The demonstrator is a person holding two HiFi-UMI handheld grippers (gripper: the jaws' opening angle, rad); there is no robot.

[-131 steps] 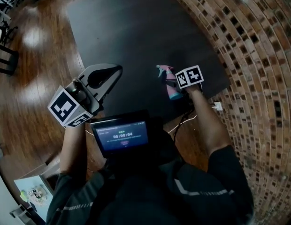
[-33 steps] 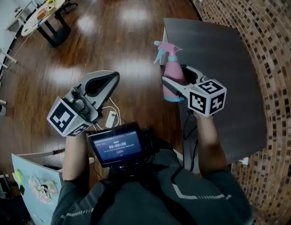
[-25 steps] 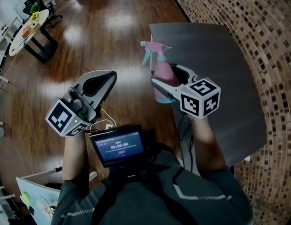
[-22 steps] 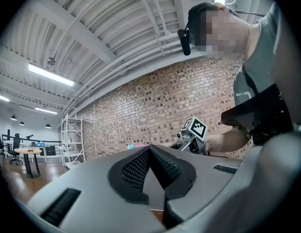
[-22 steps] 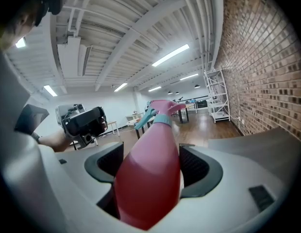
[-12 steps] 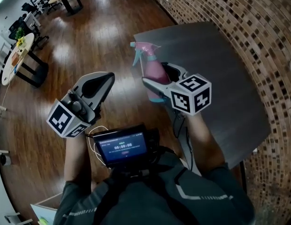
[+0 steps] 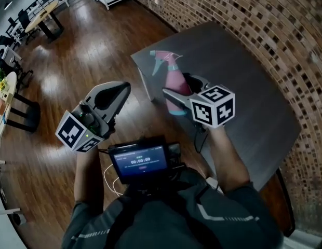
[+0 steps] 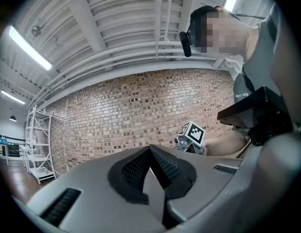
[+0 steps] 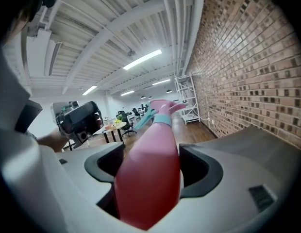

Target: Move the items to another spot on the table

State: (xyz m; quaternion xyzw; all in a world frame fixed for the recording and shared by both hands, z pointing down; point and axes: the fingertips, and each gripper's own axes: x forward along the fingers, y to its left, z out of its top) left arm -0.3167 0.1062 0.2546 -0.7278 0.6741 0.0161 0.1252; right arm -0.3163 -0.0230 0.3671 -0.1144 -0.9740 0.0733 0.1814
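Head view: the right tongs (image 7: 176,90) are clenched on a pink spray bottle (image 7: 173,72), one jaw on each side of its body. The bottle leans away from the person, so its teal trigger head (image 7: 162,59) points toward the far-left corner of the dark tabletop (image 7: 249,82). It shows over the tabletop's left edge, closer to the far-left corner than to the near one. Whether its base touches the surface cannot be told. The marker cube (image 7: 213,106) sits at the rear of these tongs, above the person's bare forearm (image 7: 223,149).

The right gripper view confirms the grip: the pink body fills the gap between the two dark pads (image 9: 199,171) and runs up to the teal collar and nozzle.

The left tongs (image 7: 124,87) are held off the tabletop, over the wooden floor (image 7: 62,61), well apart from the bottle. The left gripper view shows their ribbed pads (image 8: 165,166) pressed together with nothing between them.

A small screen (image 7: 140,160) is mounted at the person's chest, between the two arms. A brick wall (image 7: 265,14) runs along the far and right edges of the tabletop.
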